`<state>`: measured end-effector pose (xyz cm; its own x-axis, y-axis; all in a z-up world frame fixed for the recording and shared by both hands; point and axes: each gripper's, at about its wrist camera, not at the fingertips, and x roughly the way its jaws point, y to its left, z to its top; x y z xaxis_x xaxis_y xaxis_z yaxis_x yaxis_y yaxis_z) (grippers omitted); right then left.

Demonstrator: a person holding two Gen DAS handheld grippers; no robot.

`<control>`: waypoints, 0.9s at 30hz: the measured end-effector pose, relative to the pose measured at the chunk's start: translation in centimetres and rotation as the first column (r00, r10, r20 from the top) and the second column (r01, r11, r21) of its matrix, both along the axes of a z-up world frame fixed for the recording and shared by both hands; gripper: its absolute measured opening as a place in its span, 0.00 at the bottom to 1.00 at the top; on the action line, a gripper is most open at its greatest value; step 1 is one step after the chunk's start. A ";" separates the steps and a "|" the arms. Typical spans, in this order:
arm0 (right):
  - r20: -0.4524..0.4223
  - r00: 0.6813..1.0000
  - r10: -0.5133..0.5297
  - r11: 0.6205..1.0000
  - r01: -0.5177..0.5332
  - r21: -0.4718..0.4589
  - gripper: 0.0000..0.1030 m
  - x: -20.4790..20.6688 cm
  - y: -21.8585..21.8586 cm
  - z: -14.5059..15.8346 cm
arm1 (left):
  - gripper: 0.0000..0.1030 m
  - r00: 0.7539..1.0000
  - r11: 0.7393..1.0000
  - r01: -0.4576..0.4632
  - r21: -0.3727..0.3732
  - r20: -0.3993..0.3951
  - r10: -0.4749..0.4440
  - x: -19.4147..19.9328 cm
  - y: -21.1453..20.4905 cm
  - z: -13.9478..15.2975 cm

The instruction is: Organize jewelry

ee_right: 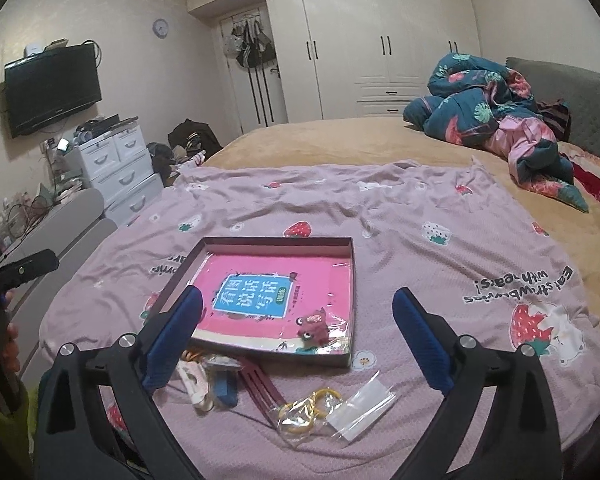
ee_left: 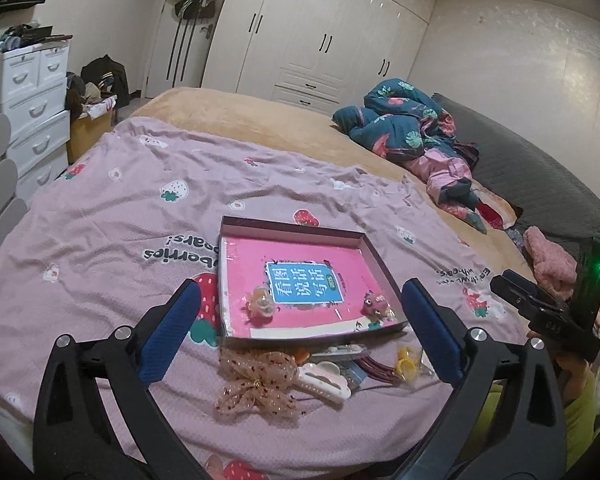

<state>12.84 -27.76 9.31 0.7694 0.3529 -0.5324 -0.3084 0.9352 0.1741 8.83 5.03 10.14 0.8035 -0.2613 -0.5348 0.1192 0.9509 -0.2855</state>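
Note:
A shallow box (ee_left: 374,258) with a pink printed bottom lies on the lilac sheet; it also shows in the right wrist view (ee_right: 350,276). Inside are a peach hair tie (ee_left: 261,305) and a red plush clip (ee_left: 376,305), which the right wrist view also shows (ee_right: 314,327). In front of the box lie a dotted bow (ee_left: 256,384), a white clip (ee_left: 324,380), dark red bands (ee_right: 260,388) and yellow rings in a clear bag (ee_right: 312,408). My left gripper (ee_left: 300,332) is open and empty above the pile. My right gripper (ee_right: 298,336) is open and empty.
An empty clear bag (ee_right: 360,408) lies right of the yellow rings. A rumpled quilt (ee_left: 412,128) and pink clothes (ee_left: 548,260) lie on the bed to the right. White drawers (ee_left: 32,96) stand left of the bed.

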 end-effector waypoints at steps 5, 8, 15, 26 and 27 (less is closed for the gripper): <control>-0.004 1.000 0.011 1.000 -0.011 -0.009 0.93 -1.1 0.1 -0.2 | 0.91 1.000 1.000 0.017 0.011 -0.004 -0.017 -1.1 -0.4 -0.2; -0.008 1.000 0.026 0.999 -0.026 -0.019 0.93 -1.8 0.4 -0.4 | 0.91 0.999 0.999 0.030 0.017 -0.018 -0.030 -1.6 -0.7 -0.6; -0.037 0.997 0.061 0.998 -0.062 -0.029 0.93 -2.9 0.9 -1.3 | 0.91 0.997 0.998 0.061 0.030 -0.056 -0.059 -2.7 -1.6 -2.0; -0.083 0.993 0.089 0.994 -0.094 -0.061 0.93 -3.8 1.6 -3.2 | 0.91 0.981 0.987 0.141 0.072 -0.148 -0.129 -4.3 -3.8 -5.5; -0.085 0.992 0.090 0.993 -0.096 -0.065 0.93 -3.8 1.6 -3.3 | 0.91 0.977 0.986 0.151 0.076 -0.161 -0.137 -4.5 -4.2 -6.0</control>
<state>9.04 -26.18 5.98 0.6876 0.3814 -0.6178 -0.3818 0.9137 0.1391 4.36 0.86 4.13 0.6663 -0.3153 -0.6757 0.2175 0.9490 -0.2284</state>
